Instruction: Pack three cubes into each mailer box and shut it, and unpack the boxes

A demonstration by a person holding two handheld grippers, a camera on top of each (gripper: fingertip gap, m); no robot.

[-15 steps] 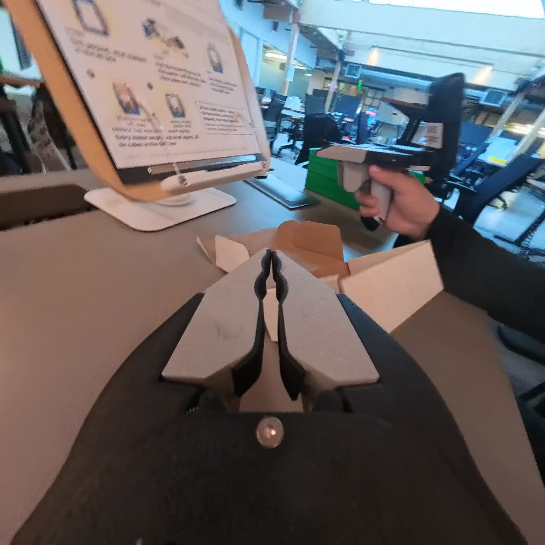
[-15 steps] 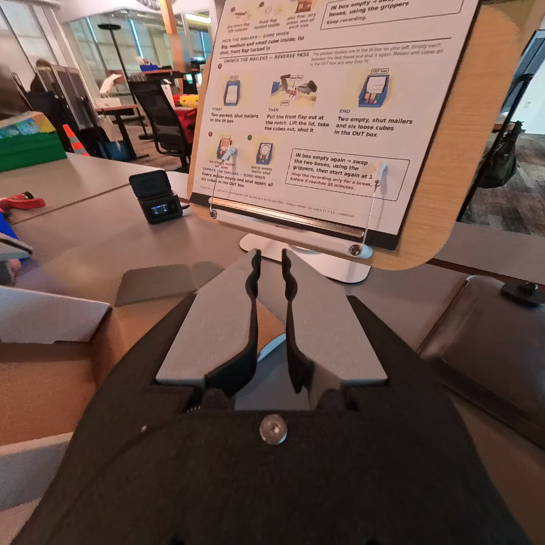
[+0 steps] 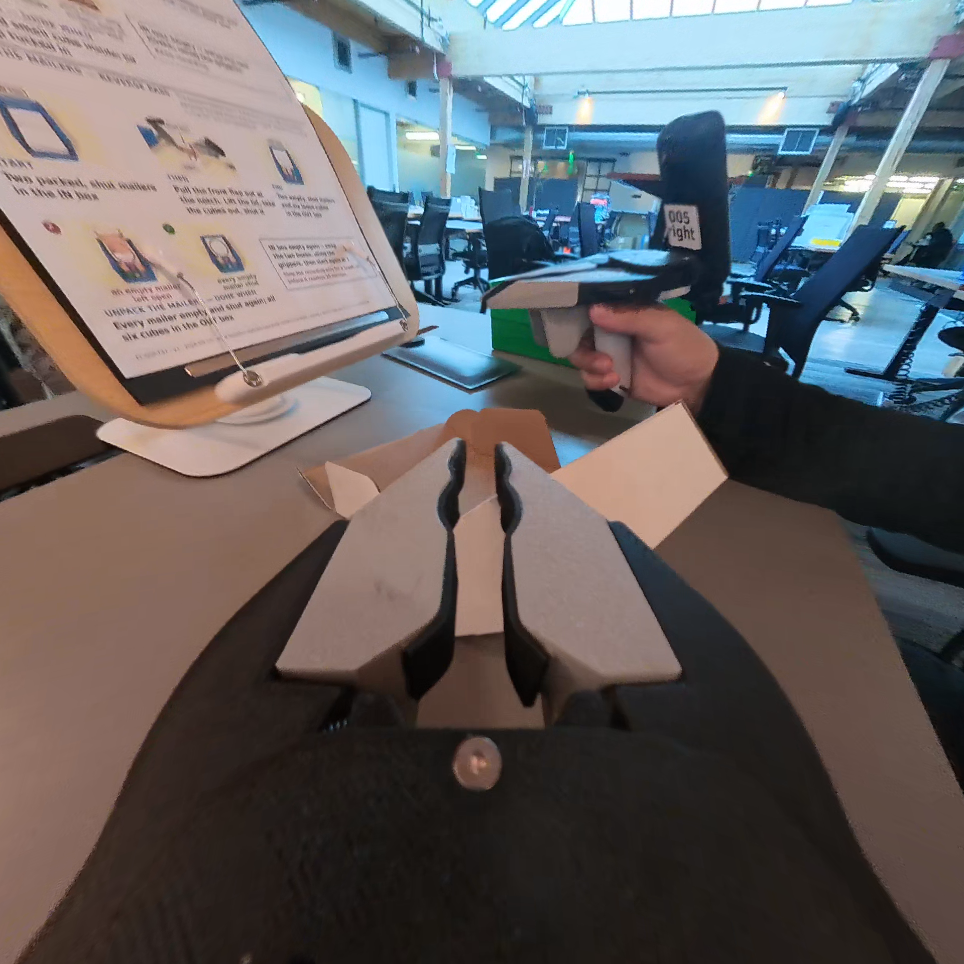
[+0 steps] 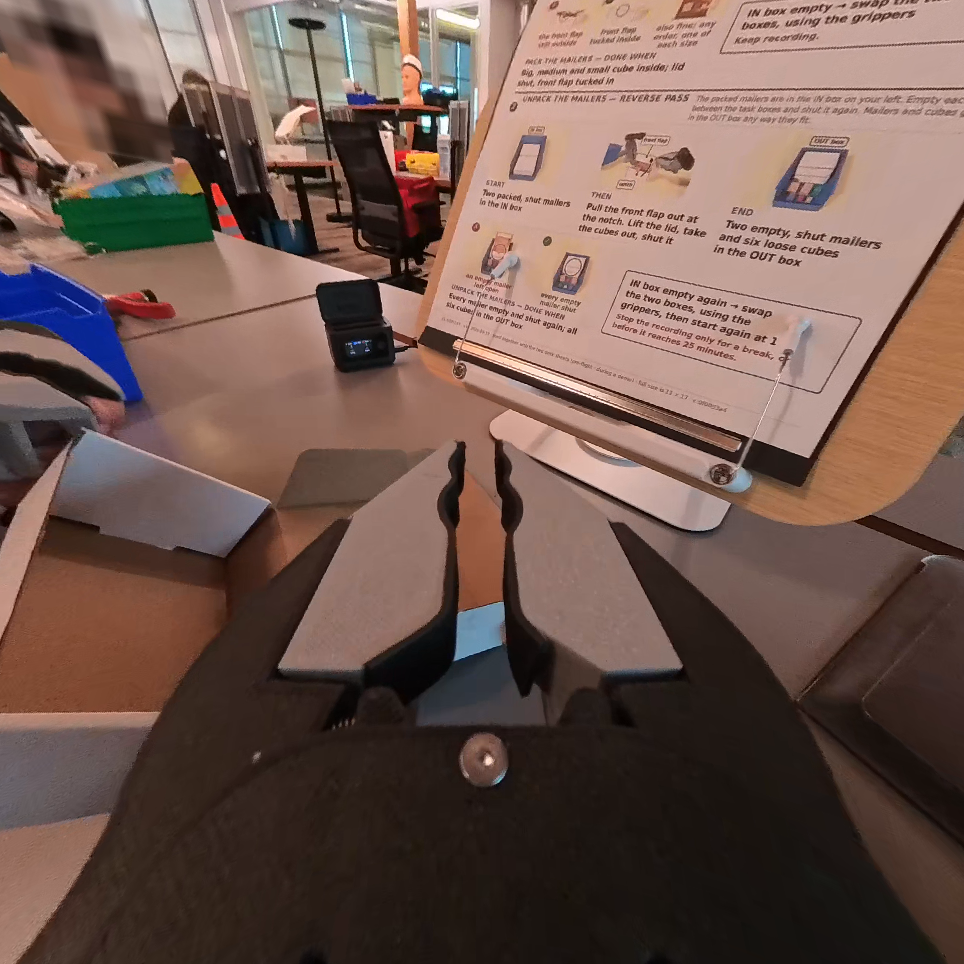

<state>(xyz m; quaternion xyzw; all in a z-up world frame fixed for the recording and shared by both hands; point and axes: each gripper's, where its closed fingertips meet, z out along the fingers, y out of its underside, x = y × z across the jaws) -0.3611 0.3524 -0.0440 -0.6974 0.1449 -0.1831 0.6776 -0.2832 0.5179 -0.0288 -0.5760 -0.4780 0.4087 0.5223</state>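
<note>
Both grippers hover empty over one open mailer box (image 3: 639,482) on the grey desk (image 3: 130,574). Nearest, the left gripper (image 3: 477,453) points level across it, its grey wedge fingers parted by a narrow gap, pinching nothing. Beyond, a hand (image 3: 660,357) in a dark sleeve holds the right gripper (image 4: 479,449) by its pistol grip, fingers likewise slightly apart. White outside and brown corrugated inside, the box lies with flaps spread; no cubes show. Farther back stand one instruction sheet on a wooden stand (image 4: 881,454) and one small black device (image 4: 357,334).
</note>
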